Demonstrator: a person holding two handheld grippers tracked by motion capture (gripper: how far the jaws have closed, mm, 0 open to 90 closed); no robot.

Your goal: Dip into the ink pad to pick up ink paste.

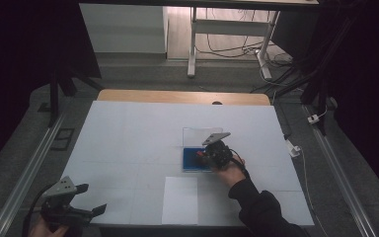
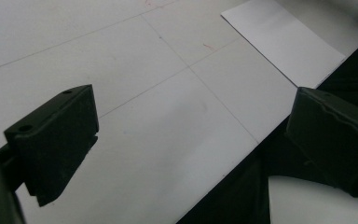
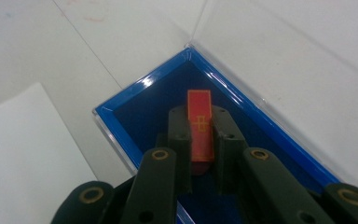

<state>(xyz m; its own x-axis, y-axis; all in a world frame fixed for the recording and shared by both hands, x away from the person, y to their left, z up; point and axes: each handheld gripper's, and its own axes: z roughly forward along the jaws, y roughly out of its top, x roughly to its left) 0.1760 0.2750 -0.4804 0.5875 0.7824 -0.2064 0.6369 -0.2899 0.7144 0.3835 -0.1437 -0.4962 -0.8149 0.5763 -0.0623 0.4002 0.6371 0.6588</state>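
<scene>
A small red rectangular piece (image 3: 199, 103) with gold markings stands between the pads of my right gripper (image 3: 200, 133), which is shut on it. It hangs over the dark inside of a shallow blue box (image 3: 121, 112) whose clear lid (image 3: 284, 60) stands open behind. In the high view the right gripper (image 1: 206, 156) is at the blue box (image 1: 190, 165) just right of the table's middle, with the red piece (image 1: 200, 154) at its tip. My left gripper (image 1: 93, 198) is at the near left corner of the table, open with nothing between its fingers (image 2: 56, 140).
A white sheet of paper (image 1: 180, 200) lies at the table's near edge, just in front of the box. The white table cover (image 1: 128, 138) carries faint grid lines. Beyond the far edge stand table legs and cables on the floor.
</scene>
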